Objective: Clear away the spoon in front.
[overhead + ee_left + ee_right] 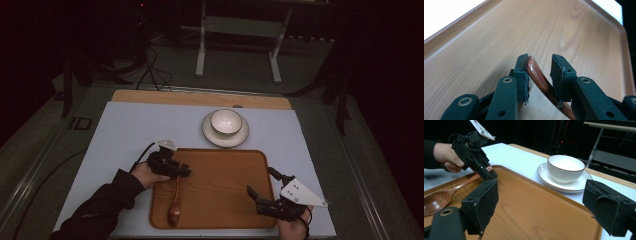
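We hold the left hand-held gripper (183,169) in our left hand (145,174) near the desk's left edge, sleeved forearm entering from the near left corner. Its jaws stand slightly parted. We hold the right hand-held gripper (251,194) at the near right corner, jaws wide apart, pointing left.

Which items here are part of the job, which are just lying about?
In the job:
spoon, handle end between the left gripper fingers
tray, spoon lies on it

Lying about:
bowl on its saucer, beyond the tray
right gripper, open over the tray
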A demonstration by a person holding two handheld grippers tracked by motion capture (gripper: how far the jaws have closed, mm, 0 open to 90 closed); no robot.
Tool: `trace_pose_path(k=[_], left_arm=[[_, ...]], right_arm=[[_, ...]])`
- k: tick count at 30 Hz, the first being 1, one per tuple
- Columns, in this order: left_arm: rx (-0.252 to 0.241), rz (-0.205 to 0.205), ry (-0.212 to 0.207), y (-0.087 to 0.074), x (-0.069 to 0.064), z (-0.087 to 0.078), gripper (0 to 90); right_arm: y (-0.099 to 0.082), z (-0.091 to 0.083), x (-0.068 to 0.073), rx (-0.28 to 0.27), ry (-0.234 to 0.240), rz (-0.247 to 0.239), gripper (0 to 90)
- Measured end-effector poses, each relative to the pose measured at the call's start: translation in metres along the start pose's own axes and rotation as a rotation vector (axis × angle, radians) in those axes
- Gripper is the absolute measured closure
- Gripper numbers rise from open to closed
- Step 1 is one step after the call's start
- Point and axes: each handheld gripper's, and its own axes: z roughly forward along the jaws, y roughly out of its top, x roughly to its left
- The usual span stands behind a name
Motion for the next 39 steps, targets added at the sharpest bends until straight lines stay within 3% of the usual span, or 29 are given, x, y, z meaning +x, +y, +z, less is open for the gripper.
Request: trace_pose_path(k=[5, 9, 24, 29, 32, 39], left_arm=[[0.012, 0.004, 0.098, -0.004, 0.0, 0.004, 63.2], [0.0, -0.014, 0.143, -0.007, 0.003, 0.005, 60.6], [-0.064, -0.022, 0.189, -0.005, 0.005, -0.006, 61.8], [-0.061, -0.029, 0.177, -0.005, 0.002, -0.006, 71.8], [-0.041, -0.008, 0.178, -0.007, -0.002, -0.003, 79.8], [-0.021, -0.019, 0.184, -0.01, -0.002, 0.001, 85.9]], right_arm=[[0.0, 0.0, 0.0, 0.003, 0.007, -0.001, 13.3], [0.0, 0.0, 0.0, 0.003, 0.01, 0.0, 13.3], [0.0, 0.0, 0.001, -0.001, 0.019, -0.002, 13.3], [0.0, 0.0, 0.001, 0.0, 0.019, 0.0, 13.3], [0.0, 0.0, 0.001, -0.001, 0.018, -0.001, 13.3], [0.001, 0.0, 0.001, -0.003, 0.015, -0.001, 13.3]])
